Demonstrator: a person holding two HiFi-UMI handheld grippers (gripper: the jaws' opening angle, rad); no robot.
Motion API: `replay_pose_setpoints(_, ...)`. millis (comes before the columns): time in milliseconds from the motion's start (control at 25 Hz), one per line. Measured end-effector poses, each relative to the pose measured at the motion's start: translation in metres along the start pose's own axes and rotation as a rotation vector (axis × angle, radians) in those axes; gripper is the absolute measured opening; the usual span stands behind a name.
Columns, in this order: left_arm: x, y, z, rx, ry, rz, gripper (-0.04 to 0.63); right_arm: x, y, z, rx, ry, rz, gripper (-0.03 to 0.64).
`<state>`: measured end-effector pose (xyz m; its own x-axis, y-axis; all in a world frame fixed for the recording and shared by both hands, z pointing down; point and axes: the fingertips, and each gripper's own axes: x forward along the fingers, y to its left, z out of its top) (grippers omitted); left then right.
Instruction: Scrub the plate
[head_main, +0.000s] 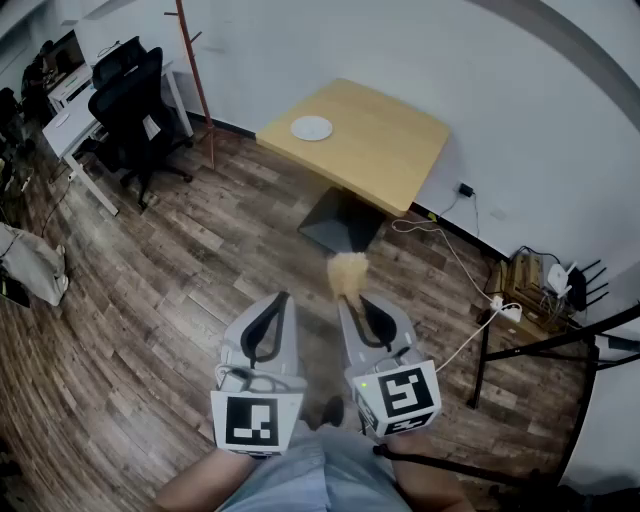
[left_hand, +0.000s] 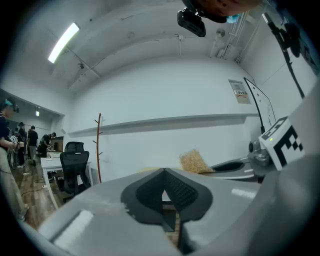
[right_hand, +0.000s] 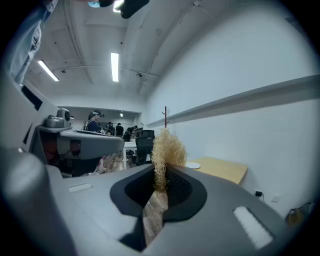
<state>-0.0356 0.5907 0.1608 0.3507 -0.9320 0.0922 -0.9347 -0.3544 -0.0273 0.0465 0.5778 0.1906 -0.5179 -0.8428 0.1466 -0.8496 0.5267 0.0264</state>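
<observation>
Wood-floor office; plate on table, well apart from grippers. Left gripper closed, empty. Right gripper clamps scrubber: light, soft, springy fibre. Plate likely rigid, slippery, fragile; steady at rim.

The room has a brown wood floor, white walls, a yellow table by the wall, black chairs at a white desk, a thin coat stand, wires on the floor and long lights up top.
</observation>
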Motion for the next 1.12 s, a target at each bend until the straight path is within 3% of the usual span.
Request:
replay_pose_setpoints(560,0.005,-0.028,0.002,0.011,0.006,-0.001,0.021,-0.017,-0.019,0.002,0.011,-0.013,0.009,0.040)
replay_pose_setpoints(760,0.003,-0.034,-0.010,0.004,0.035,0.024,0.021,-0.022,-0.024,-0.008,0.063,-0.016,0.035,0.043)
replay_pose_setpoints(1120,0.024,0.002,-0.036,-0.034,0.090,0.043,0.021,0.019,-0.019,-0.030,0.096,0.036,0.046,0.043)
